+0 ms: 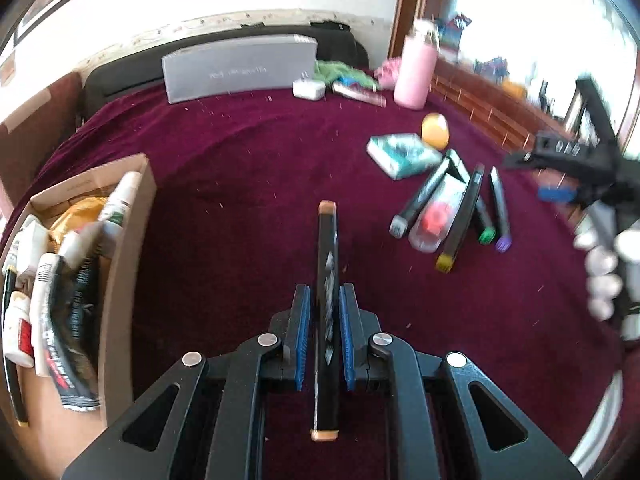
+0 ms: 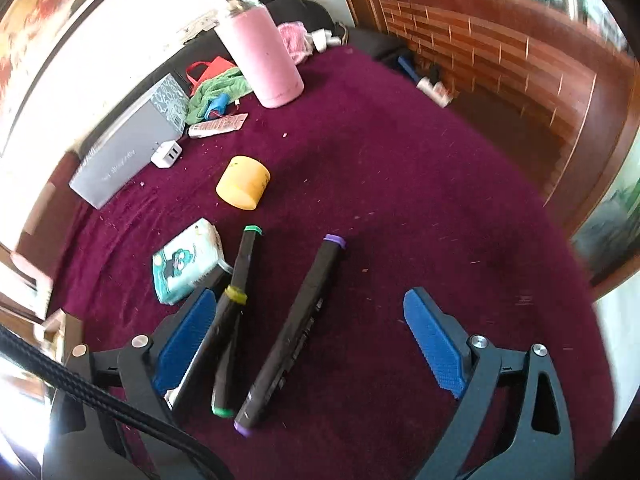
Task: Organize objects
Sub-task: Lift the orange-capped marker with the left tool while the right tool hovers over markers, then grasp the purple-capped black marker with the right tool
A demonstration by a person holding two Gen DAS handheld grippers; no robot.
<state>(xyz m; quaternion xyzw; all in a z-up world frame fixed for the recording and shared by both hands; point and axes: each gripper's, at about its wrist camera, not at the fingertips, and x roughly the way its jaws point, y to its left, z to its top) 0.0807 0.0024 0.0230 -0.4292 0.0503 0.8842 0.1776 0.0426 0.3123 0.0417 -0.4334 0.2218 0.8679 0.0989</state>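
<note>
Left gripper (image 1: 324,330) fingers clamp an orange-capped marker (image 1: 327,304) above the maroon cloth (image 1: 260,160), right of the cardboard box (image 1: 120,280); right gripper (image 2: 316,344) fingers spread wide over the purple-capped marker (image 2: 296,332); white wall behind.

Deep maroon cloth (image 2: 380,168); pale pink bottle (image 2: 264,60); yellow-orange cup (image 2: 242,184); grey box (image 2: 128,148); teal-and-white cartoon-printed tissue pack (image 2: 186,268). Black markers, capped purple (image 2: 296,336), green (image 2: 236,312), tan-orange (image 1: 328,312). Blue ribbed pads (image 2: 434,340) on black frames.
</note>
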